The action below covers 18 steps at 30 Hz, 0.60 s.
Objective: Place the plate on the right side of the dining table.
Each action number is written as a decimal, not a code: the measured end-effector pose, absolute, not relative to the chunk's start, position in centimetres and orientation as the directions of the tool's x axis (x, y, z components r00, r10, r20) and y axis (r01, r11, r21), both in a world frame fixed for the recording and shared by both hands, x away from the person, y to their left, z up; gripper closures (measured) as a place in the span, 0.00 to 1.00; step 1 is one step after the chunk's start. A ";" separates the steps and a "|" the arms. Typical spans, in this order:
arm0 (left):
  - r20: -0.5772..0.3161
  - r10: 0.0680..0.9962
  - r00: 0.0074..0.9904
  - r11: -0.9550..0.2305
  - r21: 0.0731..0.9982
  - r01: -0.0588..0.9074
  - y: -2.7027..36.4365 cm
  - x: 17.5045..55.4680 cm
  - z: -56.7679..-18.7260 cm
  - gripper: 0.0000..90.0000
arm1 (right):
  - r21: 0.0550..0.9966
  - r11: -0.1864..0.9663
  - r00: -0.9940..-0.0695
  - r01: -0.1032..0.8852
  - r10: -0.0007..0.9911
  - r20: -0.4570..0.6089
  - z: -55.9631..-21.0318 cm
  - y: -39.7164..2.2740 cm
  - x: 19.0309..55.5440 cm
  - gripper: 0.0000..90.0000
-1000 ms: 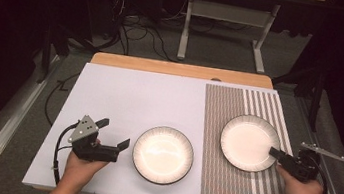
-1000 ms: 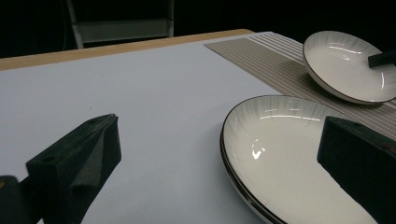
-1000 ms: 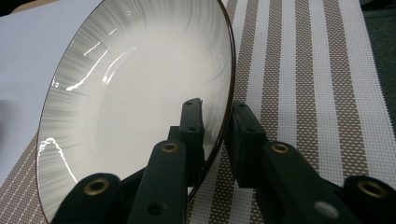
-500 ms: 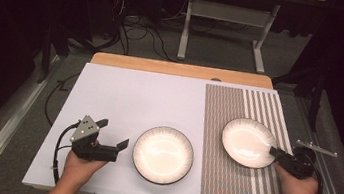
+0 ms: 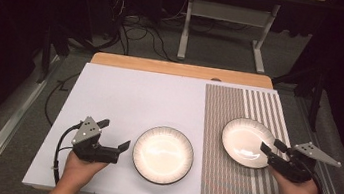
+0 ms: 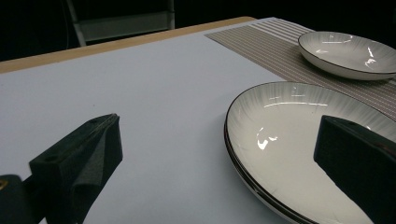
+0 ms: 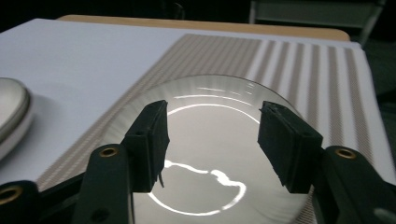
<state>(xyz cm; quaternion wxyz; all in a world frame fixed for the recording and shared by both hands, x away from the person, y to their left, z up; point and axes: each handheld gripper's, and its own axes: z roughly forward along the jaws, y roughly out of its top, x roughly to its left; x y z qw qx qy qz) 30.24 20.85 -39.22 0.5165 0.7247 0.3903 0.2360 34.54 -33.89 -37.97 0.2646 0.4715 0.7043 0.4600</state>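
A white plate with a dark rim lies on the white tabletop near the front; its edge shows a double rim, like two stacked plates. My left gripper stands open at its left edge, one jaw over the rim. A second plate rests on the striped mat. My right gripper is at that plate's right rim. Its jaws have just been opening and stand apart above the plate, with no pad pressing on it.
The white tabletop stretches bare behind the left gripper. A wooden strip runs along the table's far edge. Beyond it, on the dark floor, stand a metal desk frame and loose cables.
The right gripper's jaws, nearly shut at the plate's rim before, now stand apart, and that hand has shifted a little. The left hand and the front plate have kept still.
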 end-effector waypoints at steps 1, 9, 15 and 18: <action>-0.061 0.809 0.585 -0.162 0.933 0.321 20.8 30.2 -39.2 0.02 | 0.900 0.137 -0.426 0.413 0.903 0.058 -37.9 -33.6 34.4 0.47; -0.061 0.791 0.608 -0.162 0.938 0.305 20.4 29.9 -38.9 0.01 | 0.914 0.216 -0.551 0.344 0.834 0.010 -37.2 -28.7 32.6 0.20; -0.052 0.790 0.611 -0.157 0.946 0.284 20.1 29.5 -38.5 0.00 | 0.923 0.223 -0.595 0.315 0.804 0.008 -37.1 -26.5 31.6 0.05; -0.053 0.793 0.607 -0.151 0.948 0.280 20.2 29.5 -38.5 0.00 | 0.934 0.224 -0.615 0.280 0.789 -0.005 -37.0 -25.9 31.1 0.01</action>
